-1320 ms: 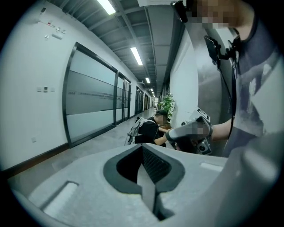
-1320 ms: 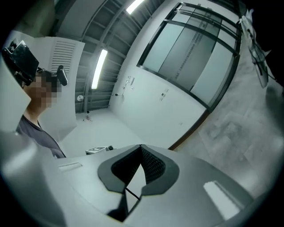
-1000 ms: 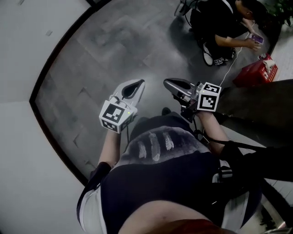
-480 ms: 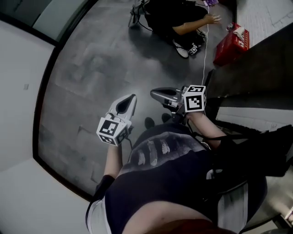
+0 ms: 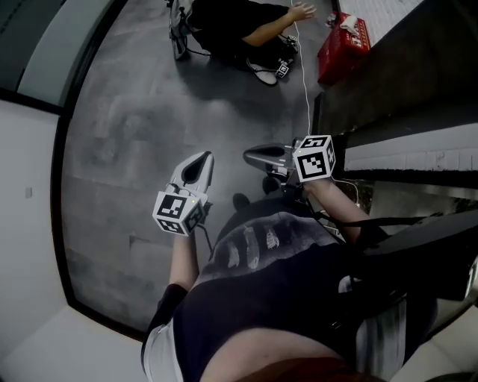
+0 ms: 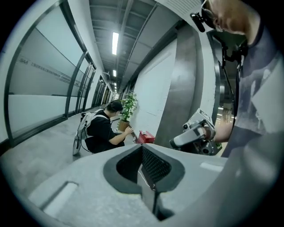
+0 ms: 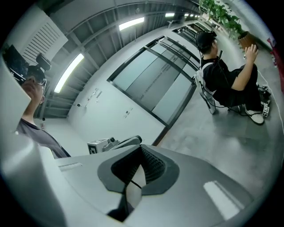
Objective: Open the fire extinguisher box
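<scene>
While the red box (image 5: 343, 39) that I take for the fire extinguisher box lies far ahead of both tools, on the floor past the right gripper's (image 5: 258, 155) tip and against the foot of a dark wall (image 5: 403, 67), nothing of the task is within reach. It is too small in every view to tell whether its lid is up or down. From the left gripper (image 5: 202, 163) it shows ahead and slightly right, just beside a seated person (image 5: 239, 22).

Over the last second the head view has swung. The box, which sat at the right edge, is now at the top, more nearly in line with the right gripper. Both grippers have sunk a little and kept their spacing in front of the wearer's chest. Both stay fully closed, pads meeting, with nothing between them. I read this as turning to face the box, not working on it. Whether that comes ahead of the opening or after it, the frames do not settle.

Under both tools is bare grey polished floor (image 5: 134, 127). A thin white cable (image 5: 307, 82) runs across it ahead of the right gripper toward the seated person. To the left gripper's outer side stands a white wall panel (image 5: 22, 186). The room is a long corridor with a glass partition (image 7: 155, 84), ceiling strip lights, and a potted plant (image 6: 128, 104) beyond the seated person.
</scene>
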Available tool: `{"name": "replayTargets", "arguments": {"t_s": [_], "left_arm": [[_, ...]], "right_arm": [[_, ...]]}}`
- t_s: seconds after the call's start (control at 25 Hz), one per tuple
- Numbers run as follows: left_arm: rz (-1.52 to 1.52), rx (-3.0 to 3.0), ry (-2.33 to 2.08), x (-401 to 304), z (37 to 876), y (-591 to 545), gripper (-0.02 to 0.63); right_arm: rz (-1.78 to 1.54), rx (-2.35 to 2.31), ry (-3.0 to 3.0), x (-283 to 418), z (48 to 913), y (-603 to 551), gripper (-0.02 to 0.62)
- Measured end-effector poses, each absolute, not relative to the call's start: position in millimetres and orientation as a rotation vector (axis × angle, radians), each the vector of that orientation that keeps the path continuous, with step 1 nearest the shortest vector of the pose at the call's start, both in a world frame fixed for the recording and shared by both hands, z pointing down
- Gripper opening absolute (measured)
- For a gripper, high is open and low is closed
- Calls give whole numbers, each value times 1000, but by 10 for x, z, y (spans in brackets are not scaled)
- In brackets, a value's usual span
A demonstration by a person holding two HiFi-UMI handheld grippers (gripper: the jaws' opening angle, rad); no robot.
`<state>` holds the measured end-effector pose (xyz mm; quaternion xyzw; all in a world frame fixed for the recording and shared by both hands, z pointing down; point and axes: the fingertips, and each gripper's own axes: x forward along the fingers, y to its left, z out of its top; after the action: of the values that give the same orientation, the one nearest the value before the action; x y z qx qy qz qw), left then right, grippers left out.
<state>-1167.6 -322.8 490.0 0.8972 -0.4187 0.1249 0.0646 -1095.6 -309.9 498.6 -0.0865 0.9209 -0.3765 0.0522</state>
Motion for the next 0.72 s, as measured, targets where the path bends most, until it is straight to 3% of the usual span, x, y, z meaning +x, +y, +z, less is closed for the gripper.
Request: {"name": "replayTargets", "arguments": {"t_s": [0.72], "left_arm": [[555, 2786, -950, -10456, 5207, -3625, 0]], "right_arm": [[-1146, -577, 2700, -9816, 5549, -3373, -2]]}}
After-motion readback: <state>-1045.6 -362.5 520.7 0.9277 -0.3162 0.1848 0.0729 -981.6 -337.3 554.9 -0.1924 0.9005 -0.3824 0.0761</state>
